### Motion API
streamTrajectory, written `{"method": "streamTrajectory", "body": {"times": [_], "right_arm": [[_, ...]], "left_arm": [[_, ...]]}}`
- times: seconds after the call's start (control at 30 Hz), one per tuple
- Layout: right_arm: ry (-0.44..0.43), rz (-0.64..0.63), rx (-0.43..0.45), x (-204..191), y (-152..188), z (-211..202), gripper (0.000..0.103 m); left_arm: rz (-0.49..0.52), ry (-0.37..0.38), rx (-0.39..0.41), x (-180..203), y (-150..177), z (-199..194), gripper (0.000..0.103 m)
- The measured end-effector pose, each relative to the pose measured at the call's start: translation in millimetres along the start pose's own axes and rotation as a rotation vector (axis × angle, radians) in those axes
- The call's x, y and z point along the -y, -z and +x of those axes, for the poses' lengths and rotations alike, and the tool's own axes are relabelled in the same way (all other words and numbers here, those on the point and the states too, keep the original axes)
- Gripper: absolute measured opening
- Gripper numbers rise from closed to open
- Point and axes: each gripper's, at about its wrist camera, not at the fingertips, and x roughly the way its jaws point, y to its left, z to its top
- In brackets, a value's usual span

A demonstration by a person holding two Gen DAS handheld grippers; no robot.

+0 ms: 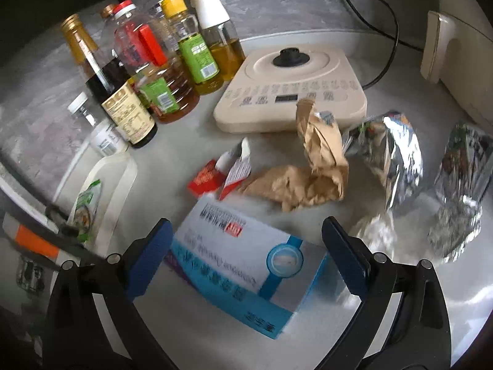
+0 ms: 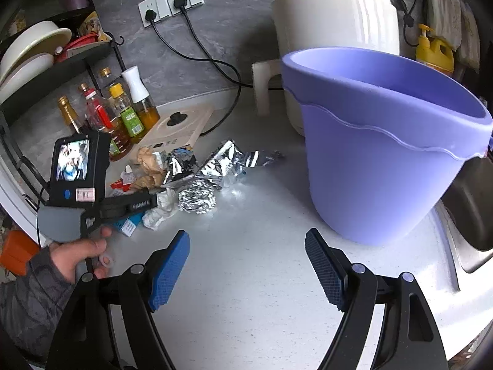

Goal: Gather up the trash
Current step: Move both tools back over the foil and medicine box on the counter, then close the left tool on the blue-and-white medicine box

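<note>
In the left wrist view my left gripper (image 1: 246,246) is open, its blue pads on either side of a white and blue cardboard box (image 1: 243,259) lying on the white counter, not gripping it. Beyond the box lie crumpled brown paper (image 1: 305,175), a red and white wrapper (image 1: 222,172) and foil bags (image 1: 391,157). In the right wrist view my right gripper (image 2: 246,265) is open and empty above bare counter. A purple bucket (image 2: 379,151) stands just right of it. The trash pile (image 2: 191,178) lies to the left, with the left gripper's body (image 2: 92,197) over it.
Oil and sauce bottles (image 1: 144,71) stand at the back left beside a cream induction cooker (image 1: 292,89). A cream appliance (image 2: 336,30) stands behind the bucket. A sink (image 2: 471,215) is at the right edge. A dish rack (image 2: 46,58) and wall sockets with cables (image 2: 172,3) are at the back.
</note>
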Motion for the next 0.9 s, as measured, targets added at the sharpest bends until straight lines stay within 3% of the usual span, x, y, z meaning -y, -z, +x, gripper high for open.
{"method": "streamTrajectory", "body": {"times": [0.37, 0.57, 0.67, 0.7, 0.9], "right_arm": [[-0.08, -0.044, 0.005, -21.4, -4.7, 4.0, 0.076], [-0.105, -0.058, 0.002, -28.6, -5.6, 6.7, 0.076], [-0.11, -0.052, -0.01, -28.3, -4.9, 9.5, 0.076], [-0.113, -0.045, -0.015, -27.5, -4.7, 10.9, 0.076], [-0.142, -0.003, -0.052, -30.3, -7.3, 26.1, 0.071]], "left_arm": [[-0.01, 0.02, -0.031, -14.6, 31.5, -15.4, 0.096], [-0.072, 0.123, -0.058, -26.1, 38.7, -14.6, 0.096], [-0.096, 0.156, -0.079, -28.7, 38.2, -10.0, 0.07], [-0.107, 0.173, -0.093, -29.7, 38.0, -7.3, 0.066], [-0.102, 0.217, -0.057, -31.2, 32.5, -15.8, 0.065]]}}
